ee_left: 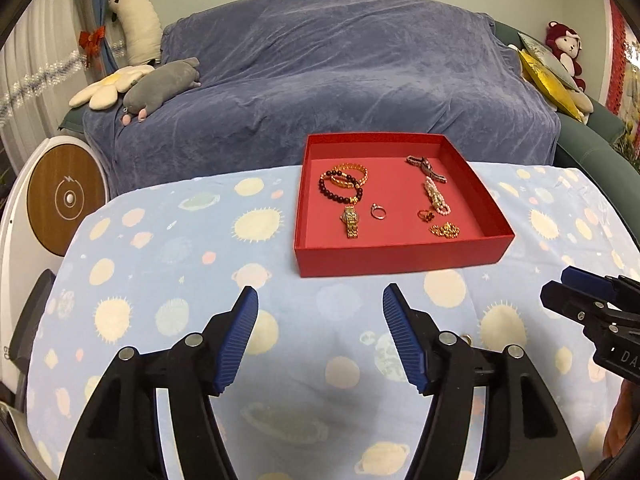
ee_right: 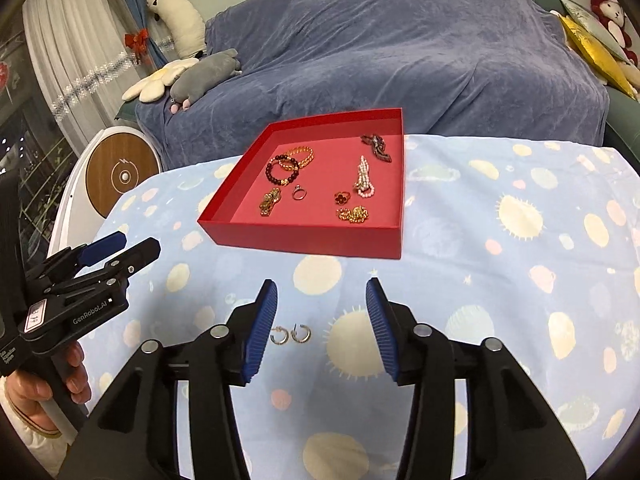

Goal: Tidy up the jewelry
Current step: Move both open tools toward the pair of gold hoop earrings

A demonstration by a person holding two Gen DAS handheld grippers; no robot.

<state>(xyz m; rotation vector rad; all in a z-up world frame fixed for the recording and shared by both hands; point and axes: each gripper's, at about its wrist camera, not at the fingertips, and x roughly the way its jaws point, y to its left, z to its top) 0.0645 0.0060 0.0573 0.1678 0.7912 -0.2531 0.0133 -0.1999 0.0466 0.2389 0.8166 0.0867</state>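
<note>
A shallow red box stands on the planet-print tablecloth. Inside lie several pieces: bead bracelets, a gold watch, a silver ring, a red flower ring, a pearl strand, a gold chain and a dark clip. Two small hoop earrings lie on the cloth, nearer than the box, low between my right gripper's fingers. My left gripper is open and empty, short of the box. So is my right gripper.
Behind the table is a sofa under a blue-grey cover, with plush toys at its left end and yellow cushions at its right. A white round device with a wooden disc stands left of the table. A hand holds the left gripper.
</note>
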